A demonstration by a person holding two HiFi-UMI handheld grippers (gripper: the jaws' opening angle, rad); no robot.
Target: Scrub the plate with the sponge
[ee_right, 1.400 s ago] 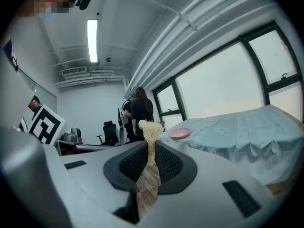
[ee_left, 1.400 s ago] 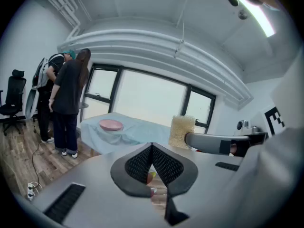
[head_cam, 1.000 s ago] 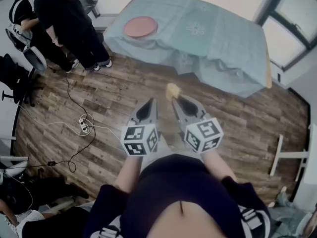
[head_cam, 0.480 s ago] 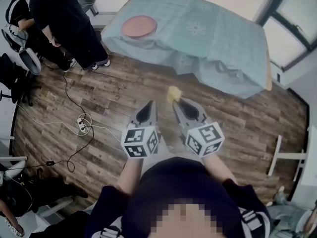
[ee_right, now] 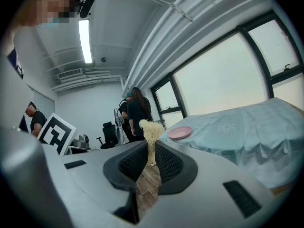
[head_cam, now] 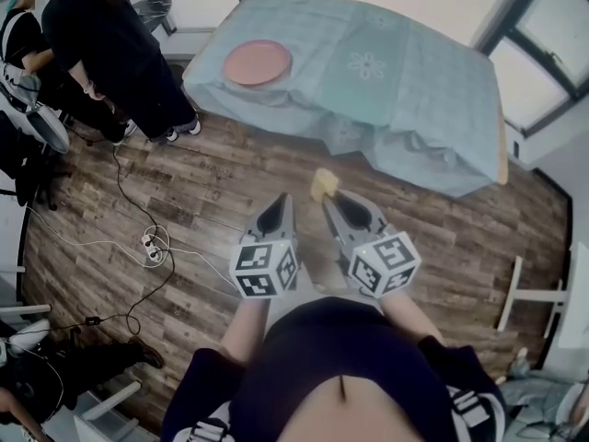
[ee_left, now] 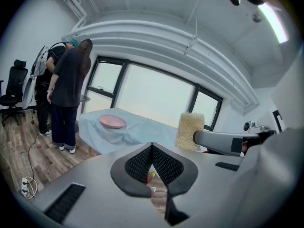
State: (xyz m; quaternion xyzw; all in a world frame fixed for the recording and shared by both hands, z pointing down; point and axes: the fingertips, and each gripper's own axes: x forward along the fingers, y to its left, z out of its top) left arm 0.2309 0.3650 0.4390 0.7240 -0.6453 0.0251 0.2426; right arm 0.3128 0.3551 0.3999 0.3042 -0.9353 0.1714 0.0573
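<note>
The right claw, clamped on the sponge, and the left claw, closed on nothing, hang over the floor, with the plate well ahead and leftward on the surface.

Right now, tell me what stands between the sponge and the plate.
Nothing visible does. The right tool holds the sponge over the floor; the plate lies on the cloth-covered table ahead, bystanders standing left of it.

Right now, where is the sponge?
In the head view, the sponge is pinched in the right gripper, over the floor, short of the table with the plate.
</note>
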